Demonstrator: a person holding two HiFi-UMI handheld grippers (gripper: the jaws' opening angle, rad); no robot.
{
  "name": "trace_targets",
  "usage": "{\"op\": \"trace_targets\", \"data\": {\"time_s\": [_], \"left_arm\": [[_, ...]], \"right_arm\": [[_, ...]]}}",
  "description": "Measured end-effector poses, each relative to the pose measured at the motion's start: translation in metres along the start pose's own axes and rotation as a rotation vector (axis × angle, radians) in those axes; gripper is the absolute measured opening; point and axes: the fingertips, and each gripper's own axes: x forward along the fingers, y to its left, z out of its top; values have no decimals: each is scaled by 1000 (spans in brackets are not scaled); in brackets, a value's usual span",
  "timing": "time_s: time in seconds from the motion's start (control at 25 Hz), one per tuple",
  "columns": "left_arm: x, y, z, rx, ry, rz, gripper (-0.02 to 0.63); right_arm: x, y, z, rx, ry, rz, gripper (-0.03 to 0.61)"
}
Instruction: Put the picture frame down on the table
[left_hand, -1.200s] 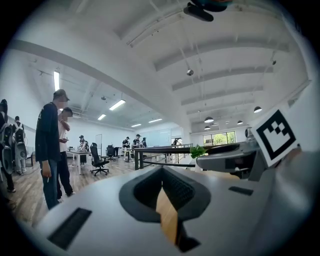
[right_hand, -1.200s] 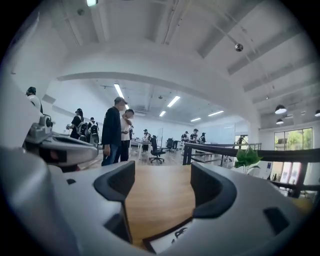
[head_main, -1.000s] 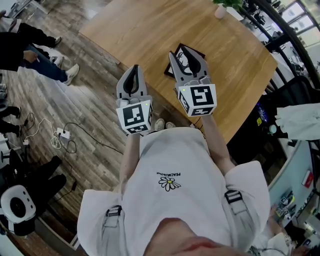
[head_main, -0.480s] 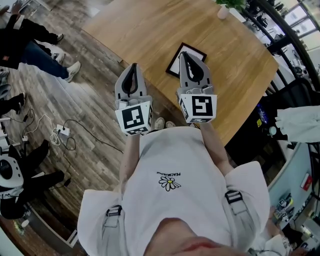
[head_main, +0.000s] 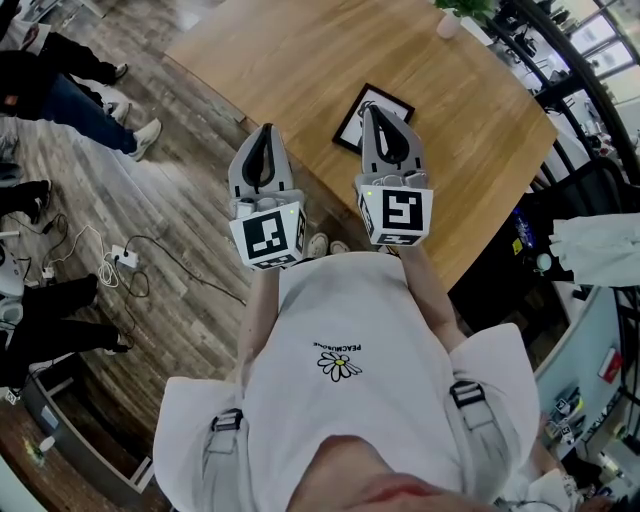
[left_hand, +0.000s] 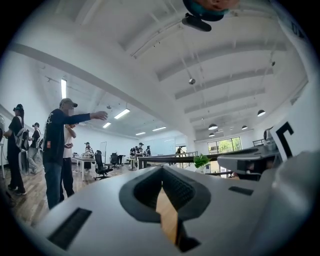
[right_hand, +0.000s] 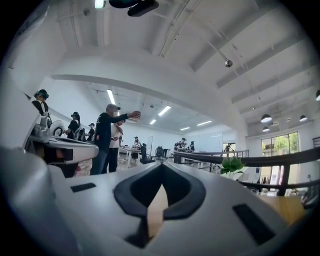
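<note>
A plank floor (head_main: 170, 200) fills the left side of the head view, with several people (head_main: 60, 85) standing at its far left edge. A broad wooden table (head_main: 290, 55) takes up the top middle. Below it is the white shirt (head_main: 340, 400) of the person holding the tools, printed with a small daisy.

The left gripper (head_main: 266, 131) is held out level over the near edge of the table. Its jaws are pressed together at the tip with nothing between them. The right gripper (head_main: 373, 109) is level too, out over the tabletop. Its jaws are also closed tight and empty.

The picture frame (head_main: 356, 120) lies flat on the table, black-edged with a white mount. The right gripper's tip sits above it and covers part of it, so contact cannot be told.

A small potted plant (head_main: 448, 14) stands at the far edge of the table. A power strip (head_main: 126, 266) with its cable lies on the floor.
</note>
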Motion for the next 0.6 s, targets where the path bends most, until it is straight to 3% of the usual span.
{"op": "trace_targets", "data": {"time_s": [0.6], "left_arm": [[0,1,5,6,-10,-12,17]], "right_arm": [[1,4,-3,-21,26,-1,9]]}}
